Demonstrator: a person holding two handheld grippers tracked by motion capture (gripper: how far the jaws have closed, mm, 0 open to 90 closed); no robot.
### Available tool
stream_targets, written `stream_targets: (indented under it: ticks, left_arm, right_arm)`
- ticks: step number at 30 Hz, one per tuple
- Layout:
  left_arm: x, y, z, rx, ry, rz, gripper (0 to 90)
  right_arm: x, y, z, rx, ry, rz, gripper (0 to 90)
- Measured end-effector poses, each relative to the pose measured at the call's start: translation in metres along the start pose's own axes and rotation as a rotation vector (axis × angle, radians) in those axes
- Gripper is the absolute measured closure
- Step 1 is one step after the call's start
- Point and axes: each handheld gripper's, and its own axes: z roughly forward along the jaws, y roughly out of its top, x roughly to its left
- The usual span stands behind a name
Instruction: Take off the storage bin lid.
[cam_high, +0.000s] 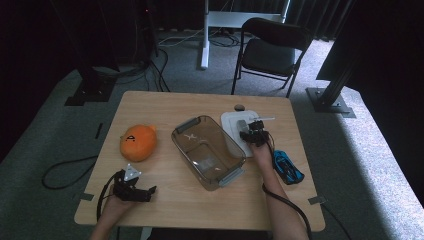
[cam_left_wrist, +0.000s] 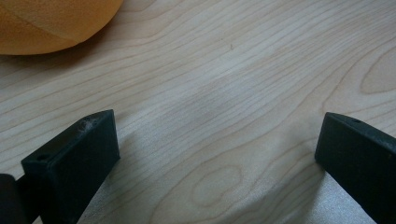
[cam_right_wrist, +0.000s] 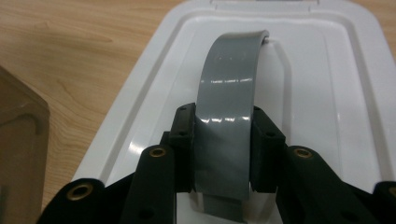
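Grey carpet floor (cam_high: 385, 165), black folding chair (cam_high: 270, 50), dark curtains, daylight patch at right.

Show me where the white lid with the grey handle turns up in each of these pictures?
High view: the white lid lies right of centre on the table, just right of the clear box.
Left gripper view: not in it.
Right gripper view: the lid takes up the middle and right, its grey handle pinched in the right tongs.
Shared landmark: the clear box's corner at the left edge of the right gripper view.
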Motion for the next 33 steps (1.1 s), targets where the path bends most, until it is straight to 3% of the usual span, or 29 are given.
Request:
stream_targets:
  ticks: [9,17,24,29,33]
  left_arm:
    - [0.000,0.000,0.000,0.000,0.000,0.000,0.1]
    - [0.000,0.000,0.000,0.001,0.000,0.001,0.1]
    - [0.000,0.000,0.000,0.000,0.000,0.001,0.1]
    - [0.000,0.000,0.000,0.000,0.000,0.001,0.1]
    - [0.000,0.000,0.000,0.001,0.000,0.001,0.1]
  right_arm:
    - [0.000,-0.002,0.007,0.035,-0.002,-0.007,66.6]
    - [0.000,0.002,-0.002,0.014,0.012,-0.009,40.9]
    - [-0.001,0.004,-0.012,-0.016,0.026,0.012,27.4]
    - [-0.002,0.002,-0.020,-0.030,0.020,0.029,12.9]
    - [-0.002,-0.002,-0.025,-0.027,-0.006,0.014,13.1]
